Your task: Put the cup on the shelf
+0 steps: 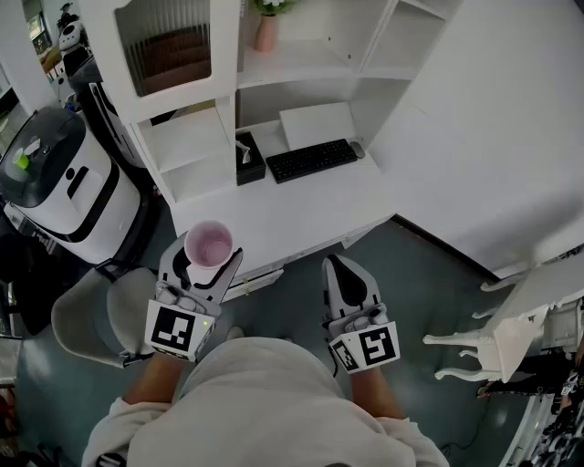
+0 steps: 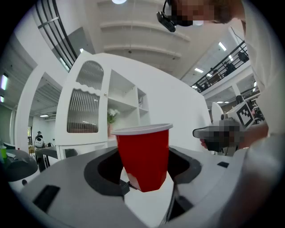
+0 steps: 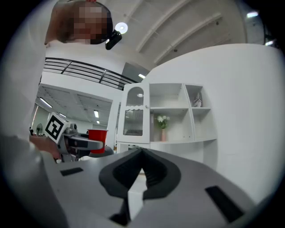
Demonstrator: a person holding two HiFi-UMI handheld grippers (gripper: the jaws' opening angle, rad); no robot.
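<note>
A red plastic cup [image 2: 144, 156] with a white rim and pale inside [image 1: 209, 243] stands upright between the jaws of my left gripper [image 1: 208, 258], which is shut on it in front of the desk's near edge. In the right gripper view the same cup [image 3: 97, 140] shows at the left, held by that gripper. My right gripper [image 1: 345, 275] hangs beside it, to the right, its jaws together with nothing between them [image 3: 140, 156]. The white shelf unit [image 1: 274, 64] rises behind the desk, with open compartments [image 3: 171, 125] and a ribbed-glass door [image 2: 84, 104].
On the white desk [image 1: 274, 219] lie a black keyboard [image 1: 310, 160], a white pad [image 1: 317, 123] and a black box [image 1: 248, 160]. A pink vase with flowers [image 1: 266, 27] stands on a shelf. A grey chair [image 1: 96, 315] is at the left, a white robot [image 1: 64, 182] beyond it.
</note>
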